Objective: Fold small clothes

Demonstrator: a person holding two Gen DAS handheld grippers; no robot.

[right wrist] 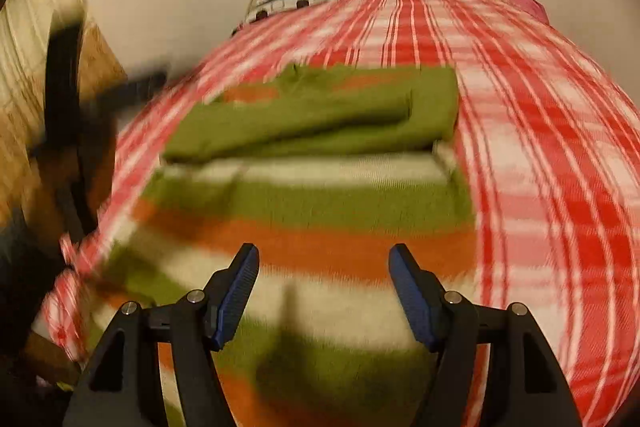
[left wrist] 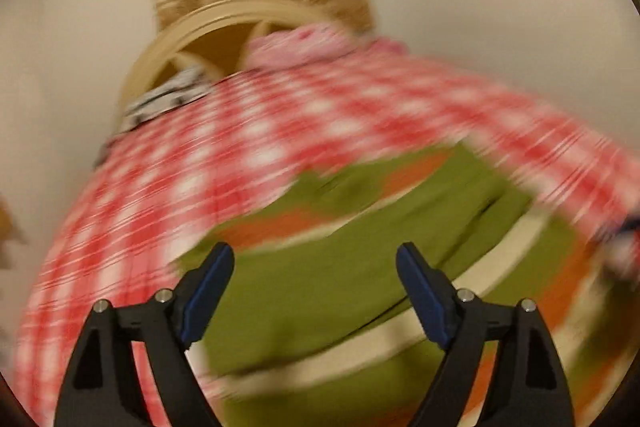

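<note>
- Left wrist view, heavily blurred: the left gripper point(left wrist: 315, 259) fills the lower centre of the frame with its blue-padded jaws spread wide and nothing between them; it is released.
- Beneath and beyond those jaws, from lower centre to right, lies the striped garment point(left wrist: 360, 267), green with orange and cream bands, not touched by either pad as far as the blur allows.
- The garment rests on a red-and-white checked blanket point(left wrist: 192, 163) that runs from lower left to the right edge.
- At upper left centre a cream curved headboard point(left wrist: 168, 43) rises behind the blanket, with a black-and-white patterned cloth point(left wrist: 168, 99) at its foot and a pink cloth point(left wrist: 296, 47) to the right of that.
- Right wrist view: at far left a dark blurred shape point(right wrist: 64, 99) stands beside the bed; what it is cannot be told.
- The right gripper point(right wrist: 322, 259) sits at lower centre, jaws parted and empty, hovering over the near end of the garment.
- The garment occupies the centre of the frame, its far part folded over into a green layer across the upper middle and its near part lying flat in bands.
- The blanket extends along the right half; headboard and pink cloth are at top centre.
</note>
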